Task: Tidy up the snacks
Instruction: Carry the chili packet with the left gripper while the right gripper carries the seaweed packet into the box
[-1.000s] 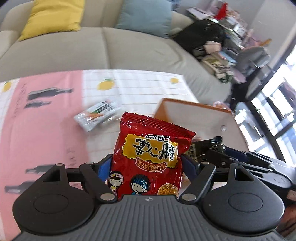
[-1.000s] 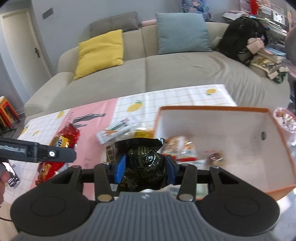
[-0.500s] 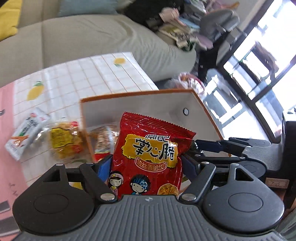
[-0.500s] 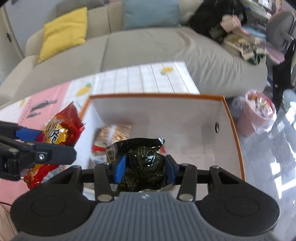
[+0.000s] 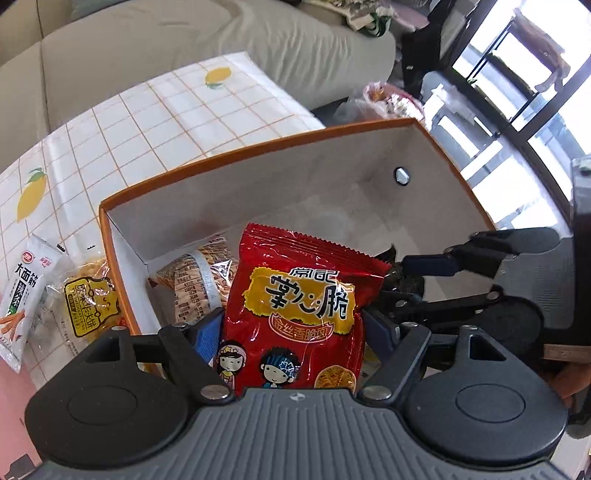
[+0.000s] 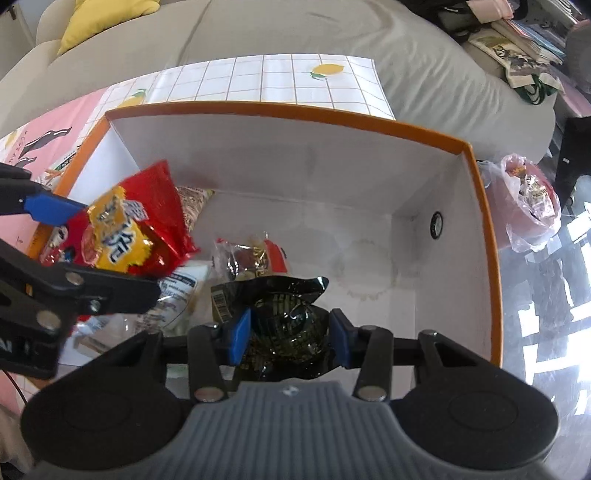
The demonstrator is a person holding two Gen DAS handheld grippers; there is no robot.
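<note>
My left gripper [image 5: 293,334] is shut on a red snack bag [image 5: 295,310] with yellow lettering and holds it over the left part of the orange-rimmed white box [image 5: 258,147]. The same red snack bag [image 6: 129,229] and left gripper [image 6: 79,245] show at the left of the right wrist view. My right gripper [image 6: 288,338] is shut on a black crinkled packet [image 6: 284,321], low inside the box [image 6: 480,206]. Several wrapped snacks [image 6: 255,254] lie on the box floor.
Outside the box's left wall lie a yellow packet [image 5: 86,302] and a white packet [image 5: 24,291] on the checked lemon tablecloth [image 5: 166,110]. A grey sofa [image 6: 295,33] runs behind the table. A pink bag [image 6: 528,199] sits on the floor at right.
Both grippers have moved right and down from above the tablecloth to over and into the box, each keeping its packet. The views have tipped steeply downward.
</note>
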